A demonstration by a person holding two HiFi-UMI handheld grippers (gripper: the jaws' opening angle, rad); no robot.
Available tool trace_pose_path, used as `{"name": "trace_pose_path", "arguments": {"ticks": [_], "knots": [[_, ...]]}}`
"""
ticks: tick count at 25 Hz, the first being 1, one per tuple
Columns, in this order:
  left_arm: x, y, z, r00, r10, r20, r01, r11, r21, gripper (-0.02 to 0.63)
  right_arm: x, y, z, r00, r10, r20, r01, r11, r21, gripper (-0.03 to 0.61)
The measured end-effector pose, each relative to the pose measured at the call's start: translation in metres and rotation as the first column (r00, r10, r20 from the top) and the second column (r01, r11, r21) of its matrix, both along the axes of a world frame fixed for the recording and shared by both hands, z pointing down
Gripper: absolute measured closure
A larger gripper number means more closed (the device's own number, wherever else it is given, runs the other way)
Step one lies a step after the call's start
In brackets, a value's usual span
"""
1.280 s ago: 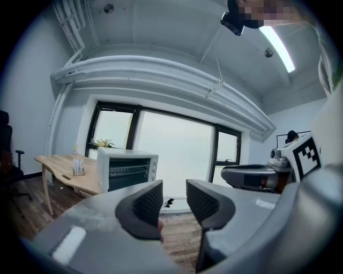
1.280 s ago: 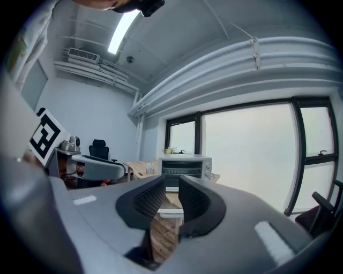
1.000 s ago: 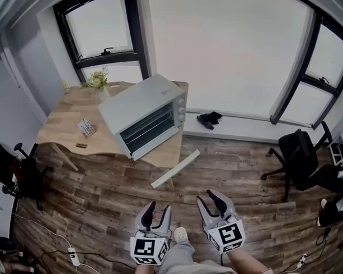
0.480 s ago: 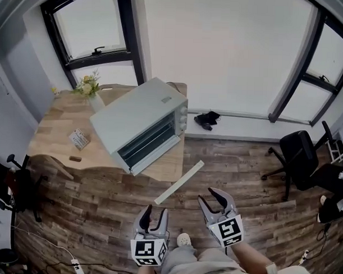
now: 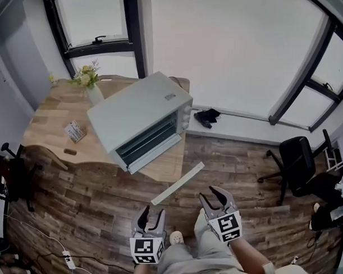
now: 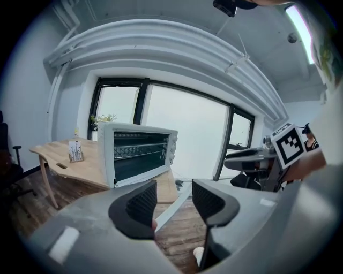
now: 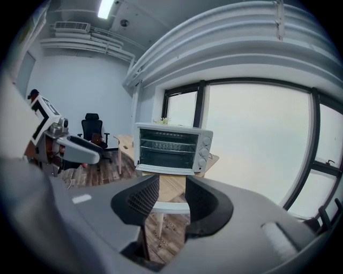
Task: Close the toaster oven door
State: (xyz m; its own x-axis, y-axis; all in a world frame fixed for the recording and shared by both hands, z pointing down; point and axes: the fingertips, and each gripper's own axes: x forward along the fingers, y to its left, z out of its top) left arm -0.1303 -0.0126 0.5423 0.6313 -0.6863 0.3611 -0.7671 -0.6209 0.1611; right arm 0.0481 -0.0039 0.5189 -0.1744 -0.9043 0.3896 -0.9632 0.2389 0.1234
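Note:
The white toaster oven stands on the wooden table. Its door hangs open at the front, so the racks show in the left gripper view and the right gripper view. My left gripper and right gripper are held low over the floor, well short of the oven. Both point toward it. Both sets of jaws have just been opening, and they are open with nothing between them.
A long white strip juts out past the table's front edge, between me and the oven. On the table are a vase of flowers and a small card box. A black office chair stands at the right and another chair at the left.
The table and oven have shifted a little and look slightly closer. Both grippers stay low in front of the person, the left one a bit lower in the picture.

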Motion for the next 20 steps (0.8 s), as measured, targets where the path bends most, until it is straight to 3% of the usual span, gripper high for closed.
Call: {"name": "trace_pose_path", "arguments": {"ticks": [11, 20], "knots": [[0.000, -0.026, 0.024, 0.980, -0.196, 0.016, 0.197, 0.978, -0.071, 0.413, 0.022, -0.048, 0.028, 0.984, -0.176, -0.015, 0.175, 0.982, -0.065, 0.422], [0.022, -0.039, 0.051, 0.971, -0.197, 0.133, 0.209, 0.974, -0.088, 0.413, 0.052, -0.081, 0.070, 0.958, -0.284, -0.026, 0.276, 0.946, -0.169, 0.418]]}}
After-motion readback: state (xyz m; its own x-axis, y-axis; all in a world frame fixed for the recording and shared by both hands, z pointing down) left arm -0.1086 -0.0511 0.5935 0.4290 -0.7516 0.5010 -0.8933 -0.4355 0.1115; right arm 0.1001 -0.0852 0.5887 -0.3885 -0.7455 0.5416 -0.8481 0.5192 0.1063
